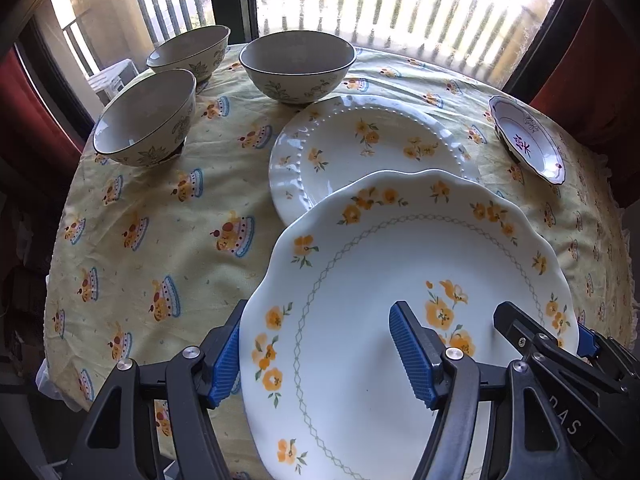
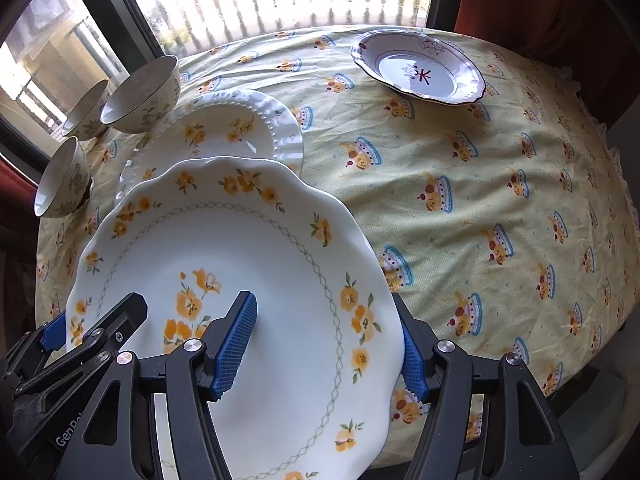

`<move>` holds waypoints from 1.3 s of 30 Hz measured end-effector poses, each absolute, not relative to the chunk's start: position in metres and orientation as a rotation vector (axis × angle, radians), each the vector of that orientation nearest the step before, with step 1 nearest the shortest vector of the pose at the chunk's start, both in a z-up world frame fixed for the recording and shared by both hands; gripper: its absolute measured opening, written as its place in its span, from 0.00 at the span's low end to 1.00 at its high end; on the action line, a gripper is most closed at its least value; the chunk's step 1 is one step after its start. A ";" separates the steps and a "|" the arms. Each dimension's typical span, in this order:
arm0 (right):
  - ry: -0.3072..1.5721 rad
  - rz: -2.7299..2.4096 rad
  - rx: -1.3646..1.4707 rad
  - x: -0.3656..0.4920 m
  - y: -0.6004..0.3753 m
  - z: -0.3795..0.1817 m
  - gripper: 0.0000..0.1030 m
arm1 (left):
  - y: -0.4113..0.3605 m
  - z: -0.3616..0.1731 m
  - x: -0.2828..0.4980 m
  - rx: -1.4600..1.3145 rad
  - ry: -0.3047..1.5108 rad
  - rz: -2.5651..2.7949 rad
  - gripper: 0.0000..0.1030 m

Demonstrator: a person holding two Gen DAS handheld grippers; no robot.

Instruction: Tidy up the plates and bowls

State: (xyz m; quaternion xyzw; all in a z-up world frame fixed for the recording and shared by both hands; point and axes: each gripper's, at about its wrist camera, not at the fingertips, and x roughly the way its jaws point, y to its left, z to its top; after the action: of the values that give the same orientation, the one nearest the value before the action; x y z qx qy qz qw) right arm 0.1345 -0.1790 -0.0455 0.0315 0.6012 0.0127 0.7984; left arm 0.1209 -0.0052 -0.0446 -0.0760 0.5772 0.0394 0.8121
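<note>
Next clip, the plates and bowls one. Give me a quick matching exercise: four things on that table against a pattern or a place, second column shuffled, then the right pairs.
Things:
1. scalloped plate
2. beaded plate
3. small dish
4. three bowls

Descriptions:
A. purple mark in its middle, alone at the far right of the table
B. grouped at the far left by the window, leaf pattern outside
C. straddled at opposite rims by the left tongs and right tongs, grey diamond ring inside
D. ridged rim with a ring of raised dots, partly hidden behind the nearer plate

Pairs: 1-C, 2-D, 3-A, 4-B
</note>
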 end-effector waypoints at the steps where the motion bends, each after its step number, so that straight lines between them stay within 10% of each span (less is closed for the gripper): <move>1: 1.289 0.028 0.067 0.135 -0.172 -0.045 0.66 | 0.001 -0.045 0.121 -0.163 1.233 0.084 0.67; 39: 1.419 0.072 0.048 0.131 -0.001 -0.110 0.66 | 0.157 -0.109 0.103 -0.114 1.352 0.137 0.68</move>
State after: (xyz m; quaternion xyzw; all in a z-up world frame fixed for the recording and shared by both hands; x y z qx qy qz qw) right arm 0.1306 -0.0007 -0.1100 0.0219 0.6512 0.0330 0.7579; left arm 0.1029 0.1569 -0.1086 -0.0525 0.6249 0.0633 0.7764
